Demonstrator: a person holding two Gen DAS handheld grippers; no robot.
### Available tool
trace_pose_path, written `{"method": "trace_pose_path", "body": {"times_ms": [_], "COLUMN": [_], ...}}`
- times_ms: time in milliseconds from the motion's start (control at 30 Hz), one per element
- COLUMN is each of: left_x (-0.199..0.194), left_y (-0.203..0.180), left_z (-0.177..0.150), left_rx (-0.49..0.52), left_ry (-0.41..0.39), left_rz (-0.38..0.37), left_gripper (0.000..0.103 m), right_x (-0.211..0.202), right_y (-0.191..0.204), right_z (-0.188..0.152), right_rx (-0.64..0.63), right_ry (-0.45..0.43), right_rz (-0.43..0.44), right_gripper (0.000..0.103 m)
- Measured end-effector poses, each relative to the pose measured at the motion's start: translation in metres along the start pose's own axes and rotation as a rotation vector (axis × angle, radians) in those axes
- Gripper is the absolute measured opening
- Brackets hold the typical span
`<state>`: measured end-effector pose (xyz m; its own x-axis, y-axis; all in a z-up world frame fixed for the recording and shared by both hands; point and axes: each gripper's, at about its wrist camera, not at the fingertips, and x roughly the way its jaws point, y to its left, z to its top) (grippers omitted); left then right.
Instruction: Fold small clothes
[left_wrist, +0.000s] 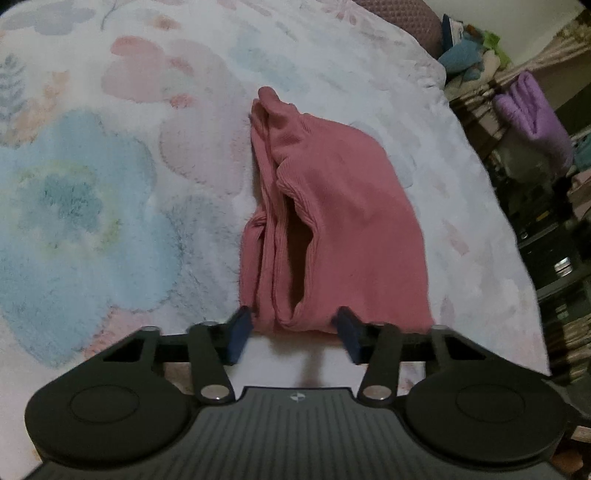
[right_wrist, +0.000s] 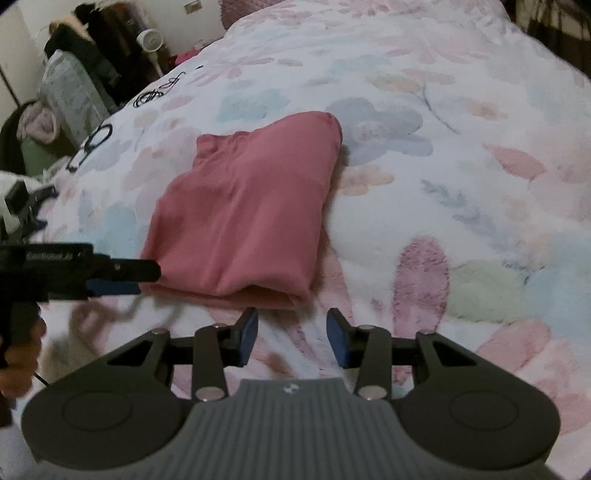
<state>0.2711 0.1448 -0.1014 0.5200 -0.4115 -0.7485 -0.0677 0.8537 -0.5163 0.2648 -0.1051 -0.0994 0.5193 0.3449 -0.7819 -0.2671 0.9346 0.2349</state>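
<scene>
A small pink ribbed garment (left_wrist: 332, 229) lies folded on the floral fleece blanket (left_wrist: 92, 206). In the left wrist view my left gripper (left_wrist: 293, 334) is open, its blue pads on either side of the garment's near edge, holding nothing. In the right wrist view the garment (right_wrist: 243, 214) lies ahead. My right gripper (right_wrist: 291, 338) is open and empty, just short of the garment's near folded edge. The left gripper (right_wrist: 122, 277) also shows there, coming in from the left at the garment's left corner.
The blanket (right_wrist: 461, 166) covers a bed. Black cords (right_wrist: 96, 140) lie near its left edge. A fan (right_wrist: 147, 40) and piled clothes (right_wrist: 77, 55) stand beyond. A purple cloth (left_wrist: 535, 122) and cluttered shelves (left_wrist: 554, 240) lie past the bed's right edge.
</scene>
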Motion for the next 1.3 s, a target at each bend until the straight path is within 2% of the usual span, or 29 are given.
{"method": "trace_pose_path", "body": {"times_ms": [67,133,200,267,333,400,533,633,700,767,833,867,900,967,1033,1100,1133,1167,1200,1300], "left_x": [0.0,-0.006,-0.019,-0.036,-0.043,-0.037,0.003,0.015,0.018,0.014,0.007,0.003,-0.001,-0.007,-0.014,-0.021,-0.027,-0.03,-0.032,-0.027], "left_y": [-0.001,0.0,-0.004,-0.01,-0.01,-0.004,0.005,0.01,0.006,-0.001,-0.005,-0.006,-0.006,-0.011,-0.013,-0.011,-0.01,-0.01,-0.011,-0.014], "left_z": [0.001,0.004,0.006,0.01,0.012,0.009,-0.013,-0.019,-0.019,-0.018,-0.016,-0.015,-0.015,-0.016,-0.016,-0.011,-0.006,-0.002,0.003,0.02], "left_rx": [0.019,0.01,0.017,0.054,0.074,0.07,0.118,0.08,0.113,0.162,0.173,0.18,0.201,0.279,0.304,0.264,0.229,0.203,0.185,0.176], "left_ry": [0.002,-0.024,-0.063,-0.098,-0.096,-0.055,0.029,0.029,0.031,0.027,0.029,0.028,0.027,0.026,0.005,-0.033,-0.064,-0.087,-0.108,-0.14], "left_rz": [0.002,-0.016,-0.027,-0.023,-0.006,0.019,0.095,0.102,0.13,0.149,0.16,0.172,0.183,0.204,0.217,0.189,0.164,0.146,0.134,0.149], "left_gripper": [0.011,0.009,0.008,0.007,0.007,0.007,0.007,0.009,0.02,0.024,0.038,0.051,0.056,0.057,0.058,0.06,0.062,0.067,0.07,0.071], "right_x": [0.004,0.016,0.028,0.03,0.02,0.012,0.022,0.038,0.042,0.04,0.035,0.033,0.03,0.023,0.012,0.004,0.0,-0.003,-0.005,-0.007], "right_y": [0.0,-0.001,-0.002,-0.004,-0.005,-0.001,-0.006,-0.016,-0.019,-0.02,-0.02,-0.02,-0.021,-0.025,-0.03,-0.034,-0.037,-0.04,-0.042,-0.047], "right_z": [-0.001,0.001,0.005,0.01,0.014,0.015,0.003,-0.009,-0.01,-0.008,-0.006,-0.006,-0.006,-0.005,-0.004,0.001,0.004,0.008,0.011,0.022], "right_rx": [-0.018,0.002,0.003,0.016,0.03,-0.009,-0.023,0.02,0.041,0.049,0.043,0.046,0.053,0.078,0.104,0.129,0.145,0.162,0.176,0.209], "right_ry": [-0.004,0.028,0.04,0.03,-0.006,-0.021,0.046,0.086,0.094,0.083,0.081,0.089,0.097,0.097,0.074,0.047,0.028,0.012,0.002,-0.028], "right_rz": [-0.012,-0.008,-0.02,-0.011,0.024,0.023,-0.007,-0.012,-0.004,0.015,0.031,0.036,0.041,0.055,0.065,0.071,0.08,0.088,0.094,0.121], "right_gripper": [0.039,0.038,0.031,0.005,0.003,0.0,0.0,0.0,0.0,0.0,0.0,0.0,0.0,0.001,0.005,0.018,0.029,0.035,0.036,0.043]}}
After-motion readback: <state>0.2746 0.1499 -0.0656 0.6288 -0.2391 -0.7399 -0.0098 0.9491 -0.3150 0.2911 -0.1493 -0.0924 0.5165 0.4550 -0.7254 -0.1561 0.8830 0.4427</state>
